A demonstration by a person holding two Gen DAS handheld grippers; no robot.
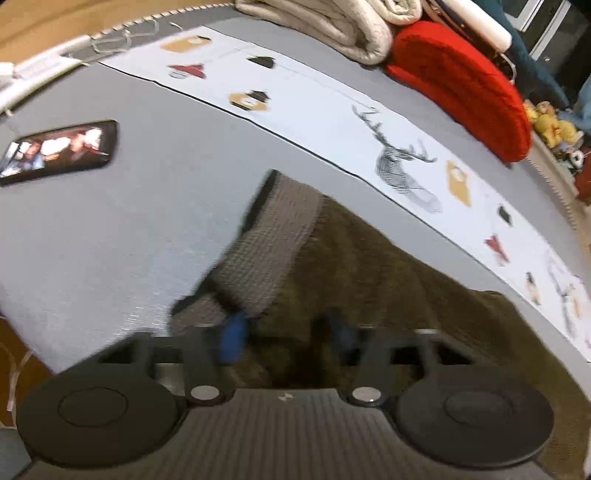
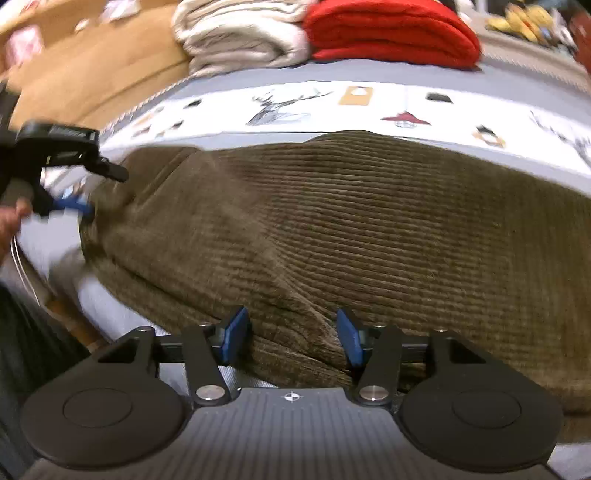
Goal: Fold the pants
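**Pants laid flat, both grippers at the near edge between folds**

The bed [image 1: 110, 221], covered in grey with a white printed band, serves as landmark. On it, near its front edge and just short of the printed band, lie the brown corduroy pants [image 2: 351, 221], spread in a broad, already doubled mass; their ribbed grey waistband [image 1: 266, 236] turns up at the left end. Beyond the band sit a beige blanket [image 2: 240, 33] and a red one [image 2: 391, 33]; a phone [image 1: 59, 147] lies on the grey, left of the pants. The right gripper [image 2: 291, 339] stands released, its blue pads astride the near hem without pressing it. The left gripper [image 1: 284, 332] hangs over the waistband end, blurred; whether it pinches cloth cannot be told. Judged step: regrasping for the next fold. That calls for both grippers to clench the near edge and carry it across evenly
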